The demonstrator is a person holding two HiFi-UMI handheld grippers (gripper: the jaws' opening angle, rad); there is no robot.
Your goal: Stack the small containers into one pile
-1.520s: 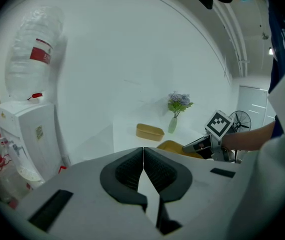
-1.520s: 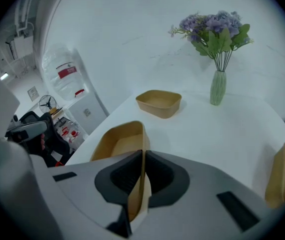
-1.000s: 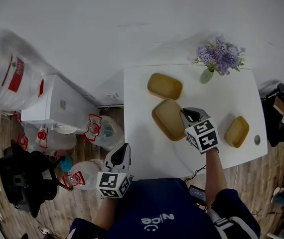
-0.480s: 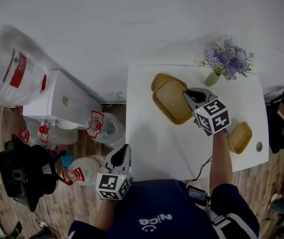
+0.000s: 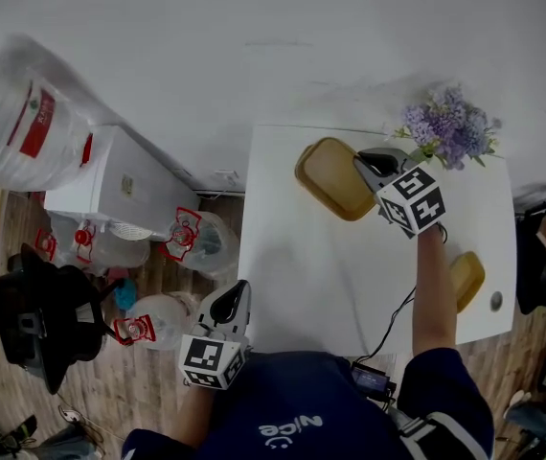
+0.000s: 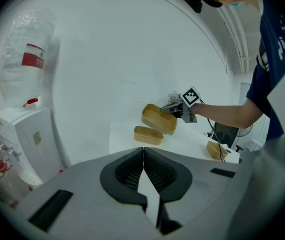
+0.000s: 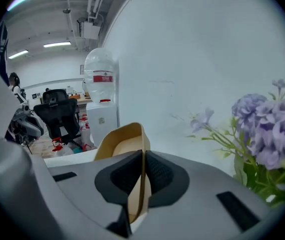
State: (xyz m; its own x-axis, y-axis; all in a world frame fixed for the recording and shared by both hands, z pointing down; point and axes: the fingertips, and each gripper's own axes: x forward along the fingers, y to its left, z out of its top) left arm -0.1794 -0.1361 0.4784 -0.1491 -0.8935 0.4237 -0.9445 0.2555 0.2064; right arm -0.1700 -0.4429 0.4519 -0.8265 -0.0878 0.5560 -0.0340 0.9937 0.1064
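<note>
We are clamping the right gripper point(image 5: 367, 165) on the side wall of one tan container point(image 5: 333, 178), with the wall pinched between its closed jaws. We are holding this container tilted in the air, over a second container point(image 6: 148, 135) that is sitting on the white table point(image 5: 302, 276) near its far left corner. A third container point(image 5: 466, 278) is lying well apart, by the table's right edge. We are holding the left gripper point(image 5: 238, 293) off the table's near edge, jaws together with nothing between them. Purple flowers point(image 5: 450, 127) are standing just beside the right gripper.
</note>
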